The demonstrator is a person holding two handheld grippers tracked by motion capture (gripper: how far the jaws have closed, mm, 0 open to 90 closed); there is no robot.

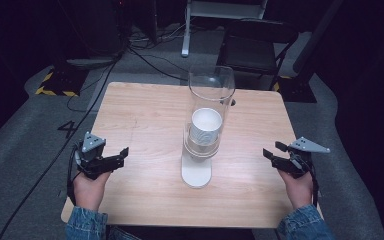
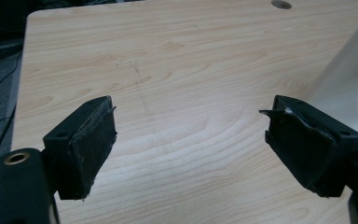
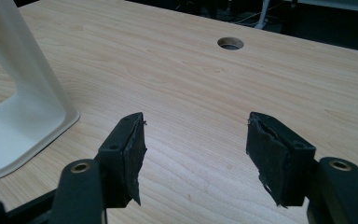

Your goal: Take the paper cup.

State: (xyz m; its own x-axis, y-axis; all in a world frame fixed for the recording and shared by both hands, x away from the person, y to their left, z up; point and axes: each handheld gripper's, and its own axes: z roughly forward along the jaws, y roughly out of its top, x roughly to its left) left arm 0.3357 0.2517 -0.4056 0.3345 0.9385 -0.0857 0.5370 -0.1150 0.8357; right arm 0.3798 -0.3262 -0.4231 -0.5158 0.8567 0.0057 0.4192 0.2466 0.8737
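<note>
Left hand-held gripper (image 1: 116, 157): held by the person's left hand at the counter's near left edge, well apart from the cup holder. Its jaws are spread wide with nothing between them, so it is released.
Left gripper view: two blocky black jaws with rough, frayed dark pads (image 2: 91, 144) over bare wood grain; a pale slanted edge of the holder's post (image 2: 349, 70) shows at the right.
Counter (image 1: 145, 120): light wood-grain top, rectangular with rounded corners, smooth and matte. A round cable hole (image 3: 230, 43) near the far edge is plain in the right gripper view and sits partly behind the tube in the high view.
Cup holder (image 1: 196, 172): stands at the counter's middle, between the two grippers and touching neither. A flat white base with rounded corners carries a tall clear tube (image 1: 211, 90), open at the top.
Cups (image 1: 206, 127): a stack of white cups sits inside the lower part of the tube, seen from above in the high view.
Right gripper view: the holder's white base (image 3: 23, 126) and upright post, glossy plastic, lie at the left.
Right hand-held gripper (image 1: 275, 150): held by the right hand at the near right edge. Its jaws stand apart and grasp nothing.
</note>
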